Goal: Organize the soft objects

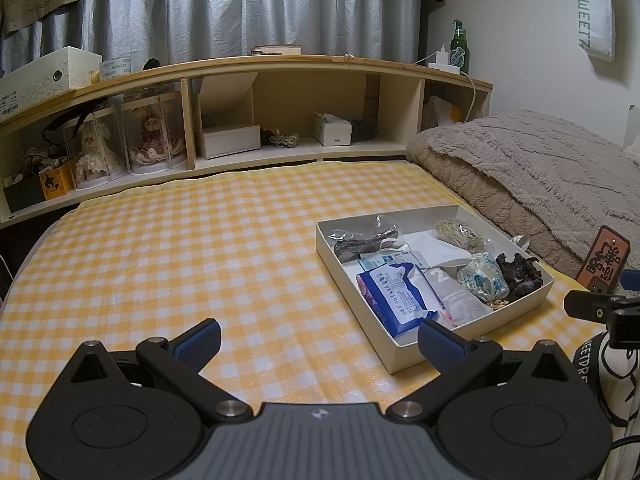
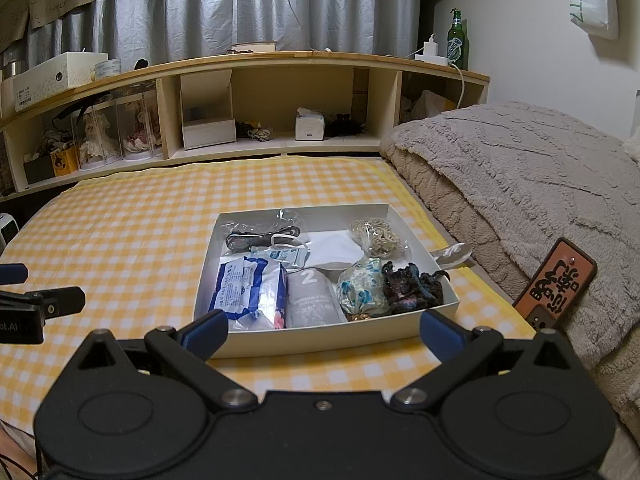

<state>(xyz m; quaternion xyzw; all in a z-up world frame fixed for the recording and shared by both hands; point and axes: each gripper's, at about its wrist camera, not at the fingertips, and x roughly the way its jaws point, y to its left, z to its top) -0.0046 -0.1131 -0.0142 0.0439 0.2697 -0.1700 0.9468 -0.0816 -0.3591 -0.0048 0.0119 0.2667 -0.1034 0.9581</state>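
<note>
My left hand-held gripper (image 1: 318,344) is spread wide with nothing between its blue pads, hovering low over the yellow-and-white checked sheet (image 1: 180,248) on the bed. My right hand-held gripper (image 2: 324,332) is spread just as wide and empty, and sits right in front of the near wall of the white box (image 2: 320,336), which lies between its fingertips in that view.

The box rests on the checked sheet, toward the right side of the bed and close to the folded grey-brown blanket (image 2: 520,168). Inside it, along the near side from left to right, lie a blue-and-white pack of wipes (image 2: 250,292), a grey packet marked with a 2 (image 2: 314,300), a blue-patterned pouch (image 2: 362,290) and a dark knitted bundle (image 2: 412,288); the pouch and the bundle touch. Further back are a clear bag with something dark in it (image 2: 260,236), a white face mask (image 2: 332,250) and a clear bag of pale string (image 2: 378,236). A small blue-printed sachet (image 2: 286,256) lies between the wipes and the mask.

Just outside the box's right wall a crumpled clear wrapper (image 2: 454,254) lies on the sheet. An orange tag with black characters (image 2: 556,280) leans against the blanket. Behind the bed stands a wooden shelf (image 2: 280,60) with a green bottle (image 2: 457,40) at its right end.
</note>
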